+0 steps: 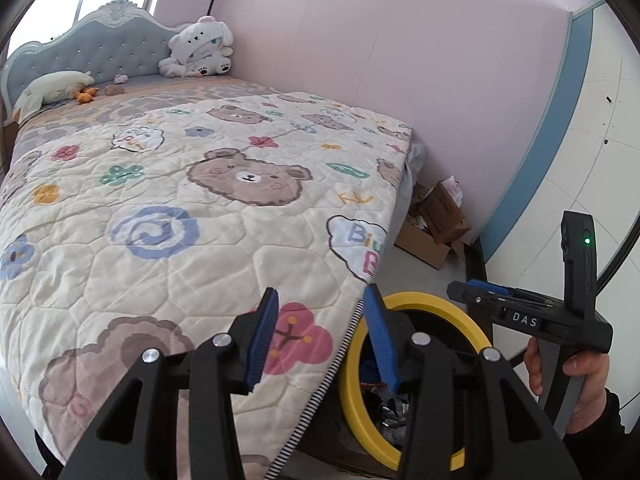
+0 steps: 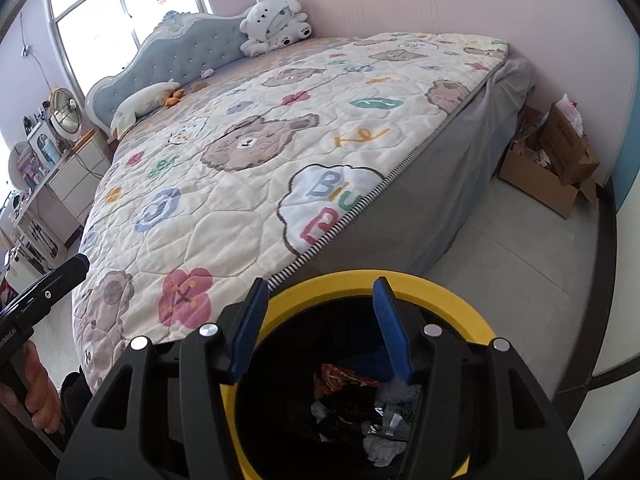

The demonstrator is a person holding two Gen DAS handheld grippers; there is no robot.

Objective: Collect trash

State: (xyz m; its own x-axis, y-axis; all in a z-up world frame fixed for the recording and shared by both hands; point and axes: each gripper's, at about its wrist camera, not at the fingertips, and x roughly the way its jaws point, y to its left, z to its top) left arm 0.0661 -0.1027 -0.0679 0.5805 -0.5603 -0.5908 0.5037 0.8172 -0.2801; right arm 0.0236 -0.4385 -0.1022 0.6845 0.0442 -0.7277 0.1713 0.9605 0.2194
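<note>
A black bin with a yellow rim [image 2: 452, 304] stands on the floor at the foot corner of the bed; it also shows in the left wrist view [image 1: 424, 300]. Crumpled wrappers and paper [image 2: 360, 408] lie inside it. My right gripper [image 2: 320, 292] is open and empty, right above the bin's mouth. My left gripper [image 1: 322, 300] is open and empty, over the bed's corner beside the bin. The right gripper's body [image 1: 532, 320] shows at the right of the left wrist view, held by a hand.
A bed with a bear-print quilt [image 2: 248, 152] fills the left. Plush toys [image 2: 276, 24] sit by the headboard. An open cardboard box [image 2: 548, 168] with clutter stands by the wall. A white desk [image 2: 48, 184] with a fan stands far left.
</note>
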